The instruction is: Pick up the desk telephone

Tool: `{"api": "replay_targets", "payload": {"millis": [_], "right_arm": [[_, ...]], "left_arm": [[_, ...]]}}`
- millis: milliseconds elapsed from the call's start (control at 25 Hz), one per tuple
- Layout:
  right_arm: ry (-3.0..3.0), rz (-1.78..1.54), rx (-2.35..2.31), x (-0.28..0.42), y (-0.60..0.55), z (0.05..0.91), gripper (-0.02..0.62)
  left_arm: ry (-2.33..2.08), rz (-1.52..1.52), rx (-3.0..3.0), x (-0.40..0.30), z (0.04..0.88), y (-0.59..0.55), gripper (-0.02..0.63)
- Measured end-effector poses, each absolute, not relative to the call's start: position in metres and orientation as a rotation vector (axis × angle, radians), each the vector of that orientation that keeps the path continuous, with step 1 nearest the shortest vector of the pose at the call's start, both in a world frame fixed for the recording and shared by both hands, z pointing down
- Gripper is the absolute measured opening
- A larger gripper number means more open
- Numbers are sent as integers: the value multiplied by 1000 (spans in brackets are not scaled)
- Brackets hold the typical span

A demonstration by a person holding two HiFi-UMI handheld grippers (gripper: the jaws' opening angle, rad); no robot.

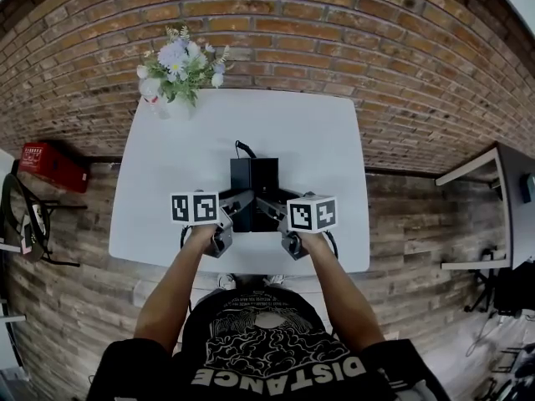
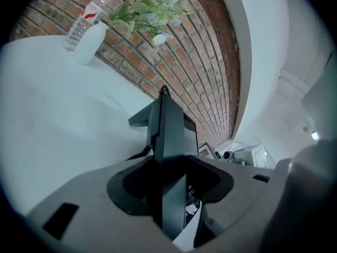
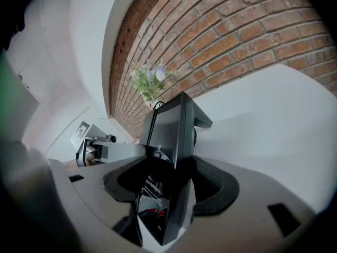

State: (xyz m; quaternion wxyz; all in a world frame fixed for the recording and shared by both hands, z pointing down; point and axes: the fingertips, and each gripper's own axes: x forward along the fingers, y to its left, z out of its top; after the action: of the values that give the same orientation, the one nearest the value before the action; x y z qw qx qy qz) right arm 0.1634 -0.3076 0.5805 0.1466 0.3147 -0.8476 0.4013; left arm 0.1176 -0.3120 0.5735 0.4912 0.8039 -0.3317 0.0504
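Note:
The black desk telephone (image 1: 253, 189) stands near the front middle of the white table (image 1: 159, 165), its cord running off the back. My left gripper (image 1: 237, 200) comes in from the left, and its jaws press on the phone's left edge (image 2: 167, 136), which fills the gap of the left gripper (image 2: 171, 196). From the right, my right gripper (image 1: 266, 204) reaches the phone's other side. In the right gripper view the phone's slab (image 3: 171, 136) sits between the jaws of the right gripper (image 3: 166, 199), with a dark gap left on one side.
A white vase of flowers (image 1: 177, 72) stands at the table's far left corner, with a plastic water bottle (image 2: 83, 22) beside it. A brick wall runs behind the table. A red box (image 1: 52, 165) lies on the floor at left; a desk (image 1: 501, 182) stands at right.

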Motion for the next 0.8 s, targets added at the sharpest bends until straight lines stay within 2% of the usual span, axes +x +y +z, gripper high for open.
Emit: {"api": "replay_targets", "payload": {"millis": [800], "right_arm": [[-2731,732,994,145,-346,420,255]], "left_arm": [[-931,-63,2284,98,413,-347,198]]}}
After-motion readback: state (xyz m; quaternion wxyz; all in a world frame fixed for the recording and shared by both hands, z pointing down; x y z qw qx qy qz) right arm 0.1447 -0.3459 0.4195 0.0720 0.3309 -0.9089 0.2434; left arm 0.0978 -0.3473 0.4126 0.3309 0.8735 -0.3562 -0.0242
